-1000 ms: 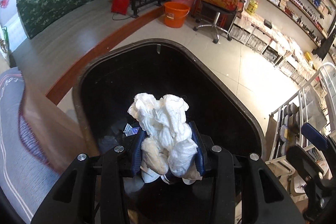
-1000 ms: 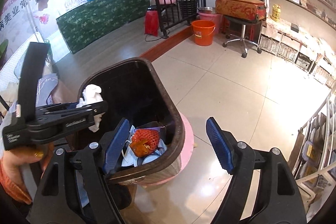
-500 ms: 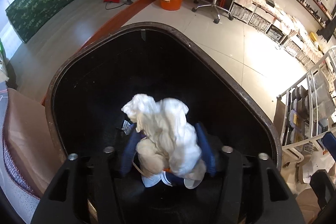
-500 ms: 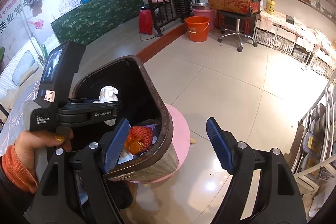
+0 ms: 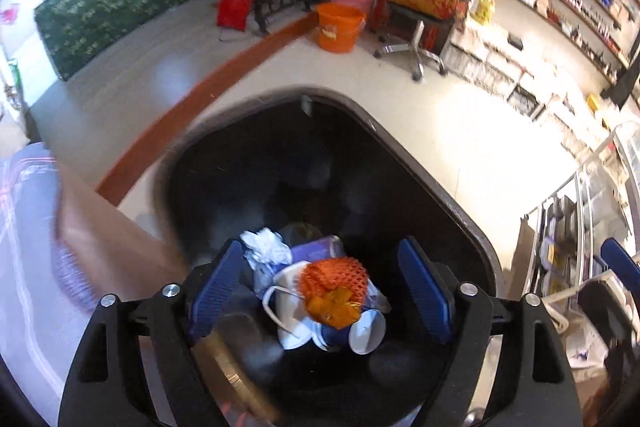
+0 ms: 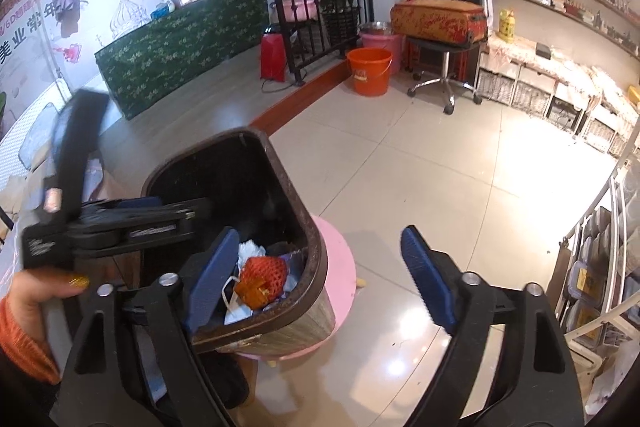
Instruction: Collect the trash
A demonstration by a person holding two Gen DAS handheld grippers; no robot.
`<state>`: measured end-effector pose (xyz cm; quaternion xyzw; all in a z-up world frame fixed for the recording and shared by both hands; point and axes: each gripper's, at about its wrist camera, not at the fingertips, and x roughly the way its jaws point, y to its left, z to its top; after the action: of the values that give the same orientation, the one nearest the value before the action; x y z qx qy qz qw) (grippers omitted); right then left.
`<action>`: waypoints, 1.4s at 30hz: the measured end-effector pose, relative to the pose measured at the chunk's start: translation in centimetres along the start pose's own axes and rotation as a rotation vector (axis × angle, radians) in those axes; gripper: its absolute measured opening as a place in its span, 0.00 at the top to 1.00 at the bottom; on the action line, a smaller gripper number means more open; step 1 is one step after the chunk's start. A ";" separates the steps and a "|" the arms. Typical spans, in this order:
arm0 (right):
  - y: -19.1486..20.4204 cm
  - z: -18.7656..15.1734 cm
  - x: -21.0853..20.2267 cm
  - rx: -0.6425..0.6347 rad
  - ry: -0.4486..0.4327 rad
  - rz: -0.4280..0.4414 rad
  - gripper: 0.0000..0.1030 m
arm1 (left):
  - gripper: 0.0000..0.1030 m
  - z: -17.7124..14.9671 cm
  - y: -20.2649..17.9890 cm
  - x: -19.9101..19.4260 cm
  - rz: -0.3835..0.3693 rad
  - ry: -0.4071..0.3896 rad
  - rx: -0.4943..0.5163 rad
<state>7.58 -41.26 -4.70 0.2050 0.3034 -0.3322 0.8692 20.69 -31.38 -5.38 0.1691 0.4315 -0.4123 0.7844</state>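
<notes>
Orange netting (image 5: 335, 277) and crumpled tissue (image 5: 267, 247) lie inside the dark bin (image 5: 400, 147), low in the frame. Above it, the left hand-held gripper (image 5: 320, 287) is opening, nothing between its jaws; the right hand-held gripper (image 6: 320, 279) is also opening, empty.

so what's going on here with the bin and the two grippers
A person is collecting trash with a hand-held gripper in each hand. The left hand-held gripper hangs over the dark trash bin, its jaws opening with nothing between them. Below it the bin holds an orange net, crumpled tissue, a paper cup and a face mask. The right hand-held gripper waits beside the bin, jaws opening and empty. The bin stands on a pink base.
</notes>
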 end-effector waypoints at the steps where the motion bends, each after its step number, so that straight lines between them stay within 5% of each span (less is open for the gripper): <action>1: 0.1 0.1 -0.3 0.001 -0.013 0.002 0.15 | 0.20 -0.2 0.3 -0.9 0.011 -0.025 -0.008; 7: 2.3 0.1 -2.1 -0.033 -0.084 0.014 0.07 | 0.07 -2.1 3.0 -7.1 0.079 -0.170 -0.066; 14: 6.6 -0.2 -4.8 -0.118 -0.198 0.010 0.05 | 0.06 -4.9 6.2 -14.0 0.179 -0.333 -0.151; 32: 20.2 -5.6 -10.7 -0.323 -0.250 0.194 0.05 | 0.06 -16.5 12.0 -23.5 0.405 -0.494 -0.350; 42: 22.4 -9.6 -14.9 -0.404 -0.327 0.272 0.05 | 0.06 -21.3 12.7 -27.0 0.493 -0.587 -0.465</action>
<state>10.65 -13.56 1.63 0.0105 0.1890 -0.1740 0.9664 11.55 3.03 3.32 -0.0381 0.2186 -0.1358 0.9656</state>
